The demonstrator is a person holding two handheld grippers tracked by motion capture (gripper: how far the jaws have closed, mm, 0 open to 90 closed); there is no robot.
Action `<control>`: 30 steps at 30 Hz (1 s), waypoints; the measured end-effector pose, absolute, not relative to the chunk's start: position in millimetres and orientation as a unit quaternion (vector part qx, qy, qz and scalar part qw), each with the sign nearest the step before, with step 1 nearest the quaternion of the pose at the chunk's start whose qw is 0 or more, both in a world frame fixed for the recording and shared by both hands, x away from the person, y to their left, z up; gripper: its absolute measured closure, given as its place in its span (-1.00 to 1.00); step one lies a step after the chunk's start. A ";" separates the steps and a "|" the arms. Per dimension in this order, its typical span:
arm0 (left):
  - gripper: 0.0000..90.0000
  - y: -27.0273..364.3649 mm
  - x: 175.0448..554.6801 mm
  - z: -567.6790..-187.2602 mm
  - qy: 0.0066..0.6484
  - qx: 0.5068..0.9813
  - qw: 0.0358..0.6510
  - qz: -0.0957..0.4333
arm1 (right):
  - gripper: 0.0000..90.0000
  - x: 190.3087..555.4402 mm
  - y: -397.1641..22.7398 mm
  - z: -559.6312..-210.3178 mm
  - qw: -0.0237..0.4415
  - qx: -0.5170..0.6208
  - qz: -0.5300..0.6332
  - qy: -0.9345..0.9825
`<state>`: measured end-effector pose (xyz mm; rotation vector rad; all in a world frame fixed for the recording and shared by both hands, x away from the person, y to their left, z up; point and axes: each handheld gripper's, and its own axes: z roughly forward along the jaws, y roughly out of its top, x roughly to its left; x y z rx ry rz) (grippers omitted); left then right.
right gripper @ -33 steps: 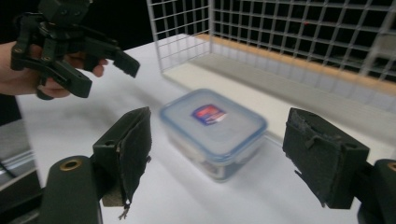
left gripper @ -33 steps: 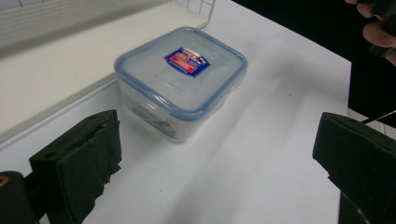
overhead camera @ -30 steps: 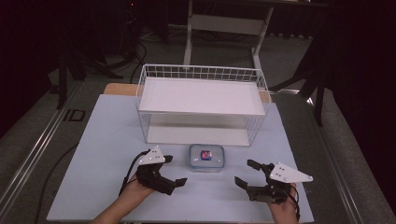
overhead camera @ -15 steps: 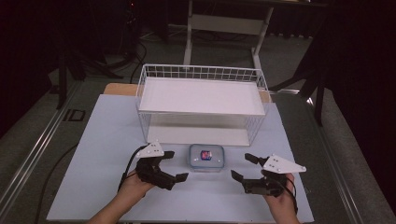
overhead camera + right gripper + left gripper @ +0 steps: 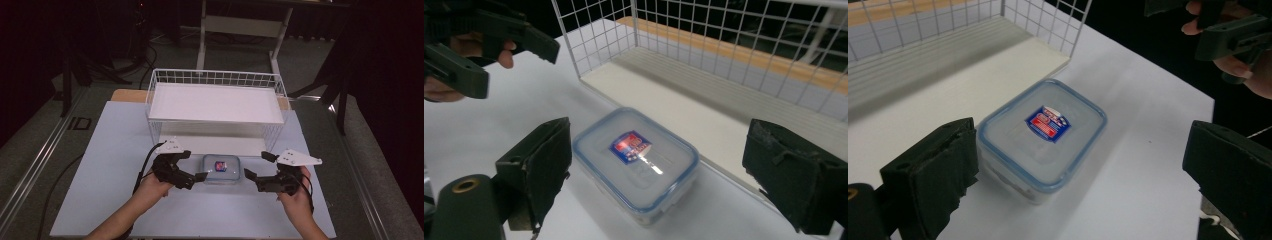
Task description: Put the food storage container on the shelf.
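On the pale desk (image 5: 110, 165), just in front of a white wire basket shelf (image 5: 215, 102), sits a small clear plastic food container (image 5: 220, 169) with a blue-rimmed lid and a red and blue label in the middle of the lid. It rests flat on the desk, with nothing touching it. The left gripper (image 5: 192, 176), held in a person's hand at the near edge, points toward the container from its left, its black fingers (image 5: 930, 175) spread wide and holding nothing. The right gripper (image 5: 252, 175) points at the container from the opposite side, near but apart; its fingers (image 5: 536, 172) have just been opening and now stand wide, also holding nothing. In each gripper view the container lies ahead, in the gap between that gripper's fingers and clear of them.
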<state>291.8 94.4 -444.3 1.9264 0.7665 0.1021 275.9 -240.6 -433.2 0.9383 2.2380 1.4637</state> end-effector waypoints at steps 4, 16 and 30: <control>-0.95 88.2 299.8 -442.4 0.322 0.796 0.511 0.034 | -0.75 285.1 -238.6 -436.7 0.138 0.342 0.509 0.778; -0.95 81.4 322.2 -455.9 0.353 0.786 0.507 0.008 | -0.75 302.9 -227.5 -451.0 0.130 0.372 0.489 0.778; -0.95 78.6 335.4 -482.6 0.421 0.783 0.456 -0.035 | -0.74 323.9 -227.1 -478.3 0.038 0.459 0.447 0.767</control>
